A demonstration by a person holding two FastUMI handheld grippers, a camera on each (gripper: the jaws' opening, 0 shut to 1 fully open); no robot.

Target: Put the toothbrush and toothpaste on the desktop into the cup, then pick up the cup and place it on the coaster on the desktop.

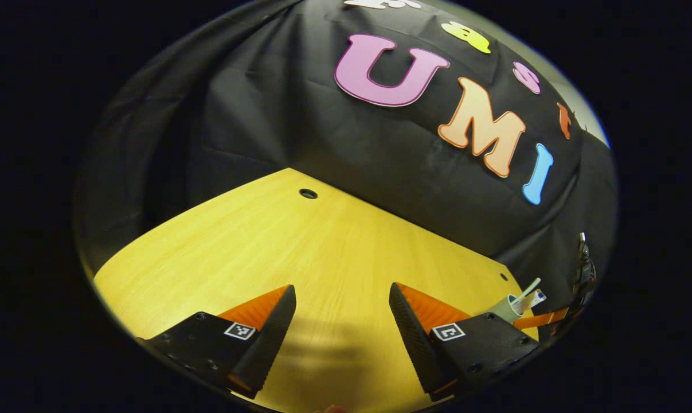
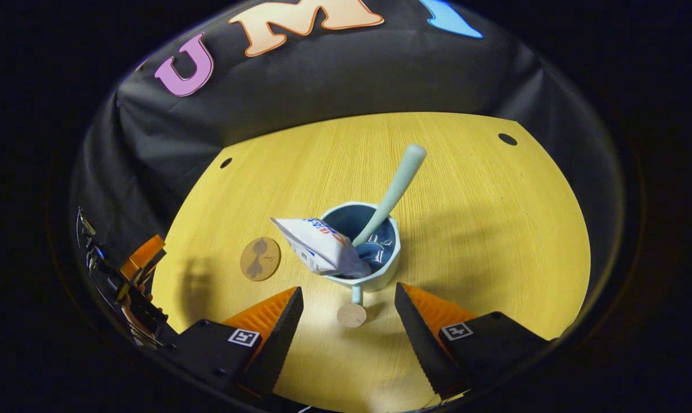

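Observation:
In the right gripper view a pale blue cup [image 2: 387, 259] stands on the wooden desktop [image 2: 495, 229], just ahead of my right gripper [image 2: 347, 292]. A pale green toothbrush [image 2: 400, 180] leans out of the cup toward the far right, and a white toothpaste tube [image 2: 323, 246] sticks out over its left rim. The cup's handle [image 2: 352, 314] points at me and lies between the open fingers, touching neither. A round brown coaster [image 2: 260, 258] lies flat left of the cup. My left gripper [image 1: 341, 288] is open over bare desktop, with the cup [image 1: 506, 310] small at its far right.
Black cloth walls close off the desktop's far sides. Small round holes [image 2: 507, 139] sit near the desktop's back corners, one [image 1: 308, 193] ahead of the left gripper. The left gripper [image 2: 136, 264] and the hand holding it show at the left edge of the right gripper view.

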